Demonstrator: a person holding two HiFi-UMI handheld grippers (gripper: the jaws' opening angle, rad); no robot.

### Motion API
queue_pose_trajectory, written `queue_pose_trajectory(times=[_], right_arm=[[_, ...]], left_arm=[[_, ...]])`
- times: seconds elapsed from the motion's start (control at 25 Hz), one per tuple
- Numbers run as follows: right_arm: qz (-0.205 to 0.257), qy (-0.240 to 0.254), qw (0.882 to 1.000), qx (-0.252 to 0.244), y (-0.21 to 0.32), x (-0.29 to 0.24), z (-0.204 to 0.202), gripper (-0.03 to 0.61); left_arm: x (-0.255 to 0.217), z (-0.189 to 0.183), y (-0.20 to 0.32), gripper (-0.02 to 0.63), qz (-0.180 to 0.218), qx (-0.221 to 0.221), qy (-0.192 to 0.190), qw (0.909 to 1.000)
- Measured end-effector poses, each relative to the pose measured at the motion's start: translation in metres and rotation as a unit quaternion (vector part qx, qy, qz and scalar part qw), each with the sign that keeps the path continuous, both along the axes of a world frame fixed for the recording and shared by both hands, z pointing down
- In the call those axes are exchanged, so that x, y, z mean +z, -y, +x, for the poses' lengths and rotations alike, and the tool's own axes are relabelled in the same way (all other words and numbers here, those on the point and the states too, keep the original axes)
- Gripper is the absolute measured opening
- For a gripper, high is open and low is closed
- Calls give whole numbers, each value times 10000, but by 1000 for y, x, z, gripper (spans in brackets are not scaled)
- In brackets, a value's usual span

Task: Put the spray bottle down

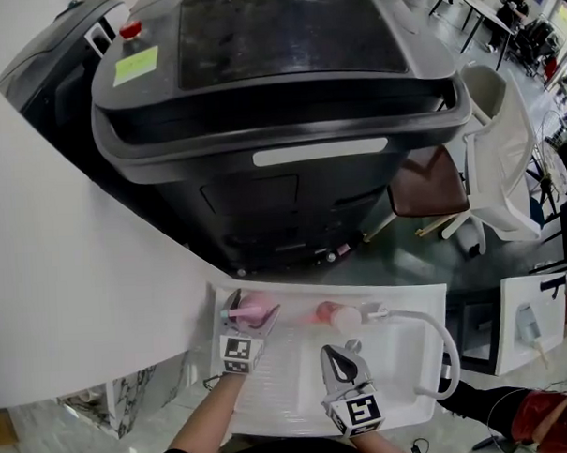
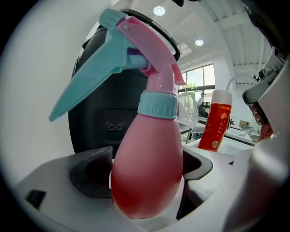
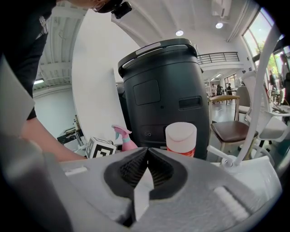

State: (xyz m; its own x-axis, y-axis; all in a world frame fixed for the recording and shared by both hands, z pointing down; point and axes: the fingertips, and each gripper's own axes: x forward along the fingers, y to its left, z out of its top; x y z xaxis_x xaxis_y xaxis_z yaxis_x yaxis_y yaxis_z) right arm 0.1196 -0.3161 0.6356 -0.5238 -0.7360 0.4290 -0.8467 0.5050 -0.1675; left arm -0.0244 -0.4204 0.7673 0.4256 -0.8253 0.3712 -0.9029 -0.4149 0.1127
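Left gripper view: left gripper [image 1: 252, 311] spread around the upright spray bottle [image 2: 147, 181] on the sink [image 1: 291, 389] ledge; right gripper [image 3: 147, 165] pressed together, empty; a skewed pull-back could clip and topple the bottle.

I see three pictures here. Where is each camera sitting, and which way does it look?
Head view: on the person's head, looking steeply down at the white sink; forearms, left gripper and right gripper show.
Left gripper view: on the left gripper, looking along its jaws at the pink spray bottle between them.
Right gripper view: on the right gripper, looking past its shut jaws at the black machine; an arm shows left.
Shared: all three catch the spray bottle and red can.
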Motion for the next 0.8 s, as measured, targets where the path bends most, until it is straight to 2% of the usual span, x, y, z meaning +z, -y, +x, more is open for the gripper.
queue_pose_trajectory(times=[0.28, 0.48, 0.68, 0.8], right_arm=[[102, 8, 9999, -73, 0, -8, -2, -2], [236, 26, 9997, 59, -4, -20, 0, -2], [400, 55, 9991, 111, -17, -36, -6, -2], [455, 100, 9987, 214, -29, -46, -12, -2]], left_arm=[[-26, -6, -7, 436, -280, -287, -683, 9969], [-33, -2, -26, 436, -218, 41, -246, 9995], [-60, -15, -58, 436, -181, -44, -237, 9995], [-85, -19, -95, 436, -191, 98, -280, 9994]])
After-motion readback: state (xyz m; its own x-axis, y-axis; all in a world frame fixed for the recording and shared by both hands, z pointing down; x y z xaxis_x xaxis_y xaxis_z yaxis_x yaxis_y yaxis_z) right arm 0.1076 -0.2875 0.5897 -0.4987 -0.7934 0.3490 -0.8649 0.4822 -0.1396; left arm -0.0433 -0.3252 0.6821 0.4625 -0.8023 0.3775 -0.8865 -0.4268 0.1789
